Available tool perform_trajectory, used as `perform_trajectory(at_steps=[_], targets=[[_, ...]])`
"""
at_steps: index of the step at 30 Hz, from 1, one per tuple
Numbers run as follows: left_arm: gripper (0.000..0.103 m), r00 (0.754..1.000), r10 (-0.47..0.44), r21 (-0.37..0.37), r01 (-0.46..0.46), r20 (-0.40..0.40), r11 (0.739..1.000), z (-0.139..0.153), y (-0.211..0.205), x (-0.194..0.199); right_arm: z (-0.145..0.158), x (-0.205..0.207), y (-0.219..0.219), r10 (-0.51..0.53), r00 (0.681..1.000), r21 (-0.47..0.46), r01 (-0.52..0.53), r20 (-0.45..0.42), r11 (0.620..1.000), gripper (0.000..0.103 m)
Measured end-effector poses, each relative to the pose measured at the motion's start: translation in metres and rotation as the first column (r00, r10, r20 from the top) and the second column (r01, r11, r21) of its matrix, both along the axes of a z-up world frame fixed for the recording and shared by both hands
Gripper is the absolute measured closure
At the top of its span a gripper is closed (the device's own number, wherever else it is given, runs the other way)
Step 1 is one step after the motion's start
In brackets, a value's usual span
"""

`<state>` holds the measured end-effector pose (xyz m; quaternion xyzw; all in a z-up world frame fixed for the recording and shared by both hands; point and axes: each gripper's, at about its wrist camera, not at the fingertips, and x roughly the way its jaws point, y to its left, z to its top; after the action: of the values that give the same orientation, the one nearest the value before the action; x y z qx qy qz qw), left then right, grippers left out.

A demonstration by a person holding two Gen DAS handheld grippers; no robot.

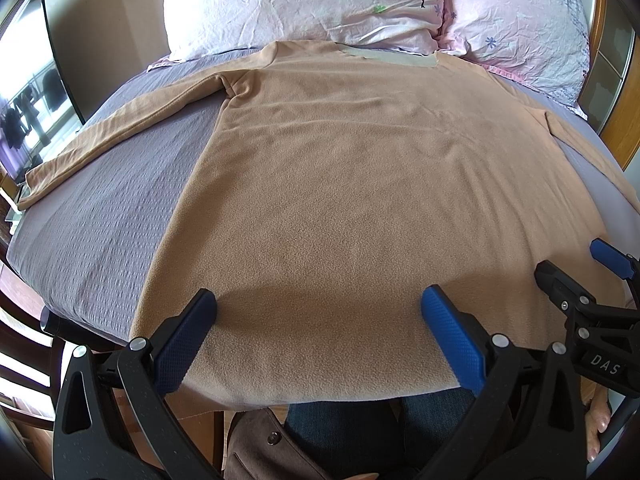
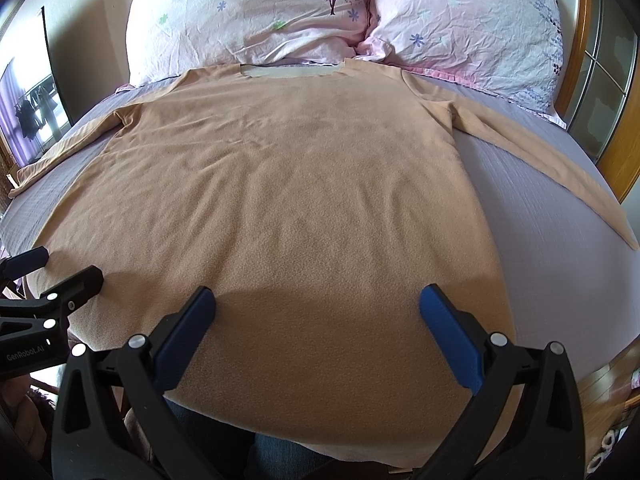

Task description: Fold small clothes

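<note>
A tan long-sleeved fleece top (image 1: 328, 184) lies flat on the bed, neck toward the pillows, hem at the near edge. It also shows in the right wrist view (image 2: 288, 184). Its left sleeve (image 1: 116, 128) stretches out to the left and its right sleeve (image 2: 532, 148) to the right. My left gripper (image 1: 318, 304) is open, hovering over the hem's left part. My right gripper (image 2: 318, 304) is open, hovering over the hem's right part. Neither holds anything. The right gripper shows in the left wrist view (image 1: 576, 272), the left gripper in the right wrist view (image 2: 60, 268).
The bed has a lilac textured cover (image 1: 104, 216). Two pink flowered pillows (image 1: 304, 0) (image 2: 464, 20) lie at the head. A wooden frame with glass (image 2: 600, 80) stands at right. A mirror or window (image 1: 28, 104) is at left. The person's legs in jeans (image 1: 360, 428) are at the near edge.
</note>
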<state>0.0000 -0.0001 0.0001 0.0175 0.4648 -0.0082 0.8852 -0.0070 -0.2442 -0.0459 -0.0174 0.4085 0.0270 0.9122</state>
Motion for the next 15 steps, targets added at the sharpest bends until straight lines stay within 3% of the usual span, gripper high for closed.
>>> perform_trajectory(at_steps=[8, 12, 15], targets=[[0.001, 1.0, -0.002, 0.0, 0.002, 0.001, 1.0, 0.0, 0.0, 0.0, 0.0, -0.002, -0.001, 0.011, 1.0, 0.003, -0.011, 0.021, 1.0, 0.002], [0.001, 1.0, -0.007, 0.0, 0.007, 0.002, 1.0, 0.002, -0.001, 0.001, 0.001, -0.001, -0.005, 0.067, 0.997, 0.012, -0.067, 0.035, 0.998, 0.002], [0.001, 0.999, -0.031, -0.013, 0.031, -0.012, 0.999, 0.002, 0.002, 0.002, 0.016, 0.006, -0.046, 0.012, 0.998, 0.142, -0.02, 0.056, 0.99, 0.002]])
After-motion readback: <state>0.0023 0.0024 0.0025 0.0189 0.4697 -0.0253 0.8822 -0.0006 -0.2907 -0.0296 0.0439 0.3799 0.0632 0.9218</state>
